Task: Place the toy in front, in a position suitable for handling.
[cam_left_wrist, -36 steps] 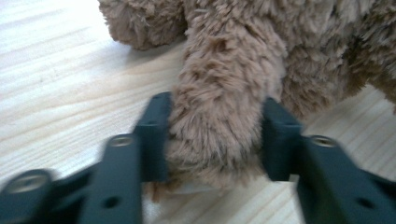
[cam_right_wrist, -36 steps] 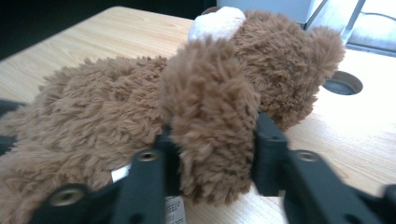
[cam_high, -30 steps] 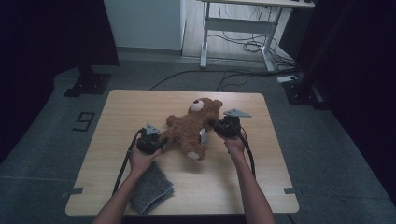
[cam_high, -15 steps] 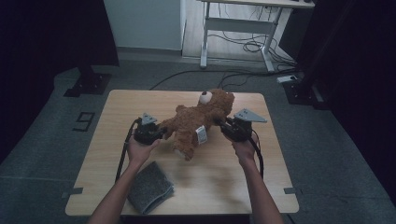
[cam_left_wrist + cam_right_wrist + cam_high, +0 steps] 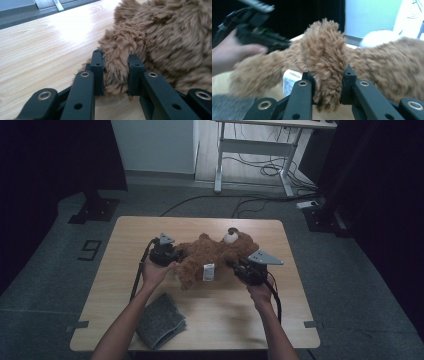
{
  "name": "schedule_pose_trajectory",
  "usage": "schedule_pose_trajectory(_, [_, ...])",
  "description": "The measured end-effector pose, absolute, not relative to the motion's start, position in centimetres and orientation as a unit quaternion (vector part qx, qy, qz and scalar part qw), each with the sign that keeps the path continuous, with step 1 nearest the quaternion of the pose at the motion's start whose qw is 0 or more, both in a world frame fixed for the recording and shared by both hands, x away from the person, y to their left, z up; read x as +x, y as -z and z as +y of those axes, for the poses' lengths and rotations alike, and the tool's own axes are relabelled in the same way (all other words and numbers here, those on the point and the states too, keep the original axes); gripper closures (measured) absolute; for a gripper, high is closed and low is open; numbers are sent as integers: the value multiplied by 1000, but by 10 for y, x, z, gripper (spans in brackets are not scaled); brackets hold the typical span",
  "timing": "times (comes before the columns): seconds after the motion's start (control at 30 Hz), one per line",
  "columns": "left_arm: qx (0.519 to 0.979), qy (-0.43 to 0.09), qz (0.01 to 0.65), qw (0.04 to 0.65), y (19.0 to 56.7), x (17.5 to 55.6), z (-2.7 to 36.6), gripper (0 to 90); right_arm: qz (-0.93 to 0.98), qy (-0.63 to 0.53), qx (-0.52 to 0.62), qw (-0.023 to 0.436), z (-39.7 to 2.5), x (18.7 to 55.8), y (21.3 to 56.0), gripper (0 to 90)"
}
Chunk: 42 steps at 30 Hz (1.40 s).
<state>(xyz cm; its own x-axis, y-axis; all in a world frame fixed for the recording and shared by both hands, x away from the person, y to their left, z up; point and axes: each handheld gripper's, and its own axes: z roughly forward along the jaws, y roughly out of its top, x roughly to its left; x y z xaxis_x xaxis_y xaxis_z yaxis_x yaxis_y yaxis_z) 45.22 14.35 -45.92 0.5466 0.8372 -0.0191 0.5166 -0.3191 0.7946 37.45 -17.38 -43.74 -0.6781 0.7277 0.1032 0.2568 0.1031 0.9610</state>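
- Overhead, in the high view, one shaggy brown bear [image 5: 212,255] lies stretched across the middle of a pale wooden table [image 5: 200,320] with a smooth, straight-grained top. Its white snout points to the upper centre of the frame, and a white tag [image 5: 208,272] hangs at its lower side.
- Two black tongs flank it: the left gripper [image 5: 172,256] at the bear's left end and the right gripper [image 5: 239,266] at its right end, each carrying a grey three-cornered plate and a trailing black cable. Both touch the fur.
- One folded grey cloth [image 5: 160,322], felt-like and matte, lies in the lower left of the frame, well apart from the bear.
- Next, the left gripper view: the left gripper [image 5: 115,75] is clamped on a plump limb of the bear [image 5: 160,42], with long tufted pile bulging between the two angular black jaws. The bear's body takes up the upper right; the glossy table [image 5: 42,47] spreads across the left.
- Last, the right gripper view: the right gripper [image 5: 328,86] is clamped on another rounded furry limb of the bear [image 5: 324,52], which stands up at the centre of the frame. The tag [image 5: 290,81] shows just left of the jaws, the cloth [image 5: 229,107] in the lower left corner, and a hand with the left gripper [image 5: 287,45] in the upper left.
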Motion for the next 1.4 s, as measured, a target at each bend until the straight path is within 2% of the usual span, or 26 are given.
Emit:
schedule_pose_trajectory(0.23, [797,-191,429,379,472,465,133,710,741,-557,329,181,-160,358,461,758])
schedule_pose_trajectory(0.33, [803,-190,427,369,476,467,129,680,747,-546,336,177,-158,359,471,755])
schedule_pose_trajectory(0.4, [808,-186,428,359,480,469,128,630,750,-537,344,175,-158,361,481,750])
schedule_pose_trajectory(0.43, [803,-180,435,366,479,469,133,586,738,-553,352,159,-161,362,487,747])
schedule_pose_trajectory(0.5, [800,-173,442,368,477,468,137,471,734,-558,354,156,-163,362,489,737])
schedule_pose_trajectory(0.53, [797,-176,446,367,473,467,140,471,734,-558,354,156,-163,362,489,737])
schedule_pose_trajectory(0.57, [780,-189,453,388,465,459,151,414,733,-555,359,160,-162,360,491,726])
schedule_pose_trajectory(0.6, [780,-189,453,388,465,459,151,422,733,-555,359,160,-162,360,491,726])
schedule_pose_trajectory(0.63, [763,-189,460,413,452,448,164,412,736,-551,355,167,-159,357,495,720])
schedule_pose_trajectory(0.73, [766,-186,453,415,444,427,178,383,732,-557,355,167,-160,354,500,716])
schedule_pose_trajectory(0.97, [785,-171,439,403,459,379,193,325,729,-563,362,145,-165,351,504,706])
schedule_pose_trajectory(1.4, [792,-139,417,424,481,336,204,264,725,-565,375,120,-171,346,512,691])
